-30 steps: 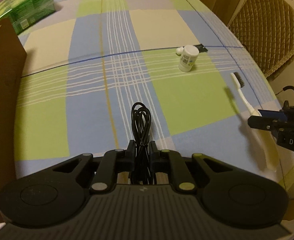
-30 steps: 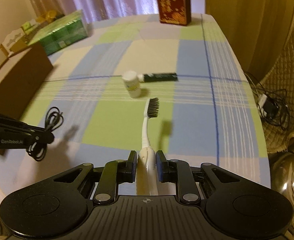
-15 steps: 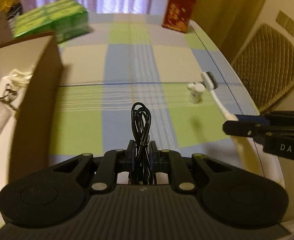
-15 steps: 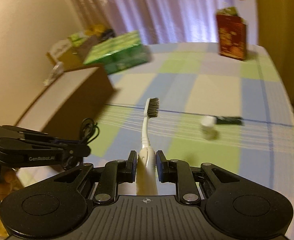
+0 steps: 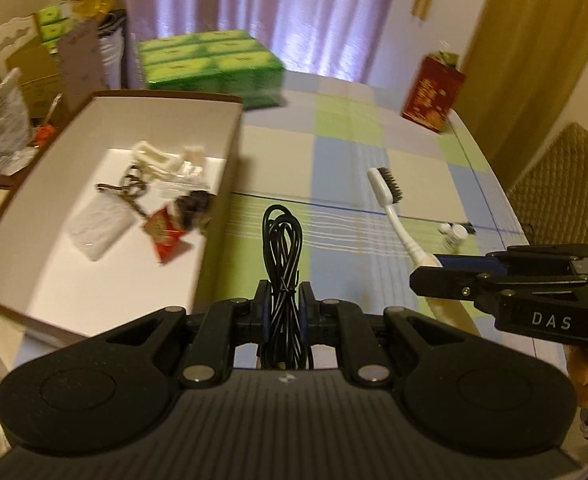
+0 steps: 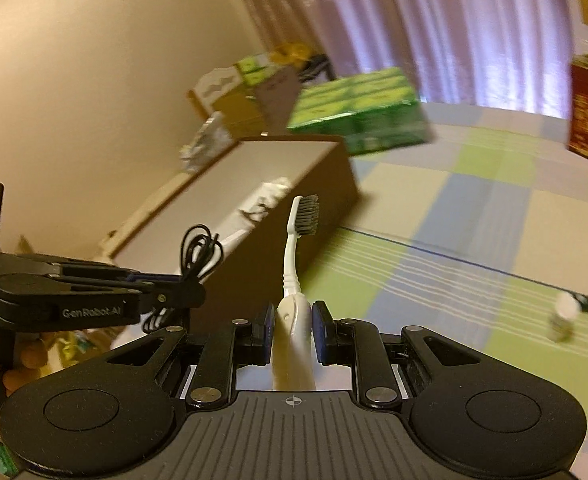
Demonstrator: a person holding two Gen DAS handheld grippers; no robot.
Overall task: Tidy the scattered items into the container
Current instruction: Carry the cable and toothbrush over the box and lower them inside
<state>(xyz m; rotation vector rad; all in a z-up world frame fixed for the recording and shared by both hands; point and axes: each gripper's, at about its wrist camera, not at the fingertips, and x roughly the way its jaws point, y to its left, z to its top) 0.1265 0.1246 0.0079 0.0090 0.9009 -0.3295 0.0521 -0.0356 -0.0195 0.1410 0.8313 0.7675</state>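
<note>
Two handheld grippers carrying items over a checked tablecloth beside an open box.

The left gripper (image 5: 281, 304) is clamping a coiled black cable bundle (image 5: 281, 248) between closed fingers; the right gripper (image 6: 291, 320) is pinching the handle of a white toothbrush with dark bristles (image 6: 298, 240), both lifted above the table. The green, blue and cream plaid tablecloth (image 5: 354, 152) is lying beneath. The brown cardboard box with white interior (image 5: 113, 264) is sitting at left, holding small oddments. A small white bottle (image 5: 456, 234) is resting beyond. A green carton pack (image 5: 209, 66), red gift bag (image 5: 432, 92) and lilac curtains (image 5: 294, 12) are standing farthest.
</note>
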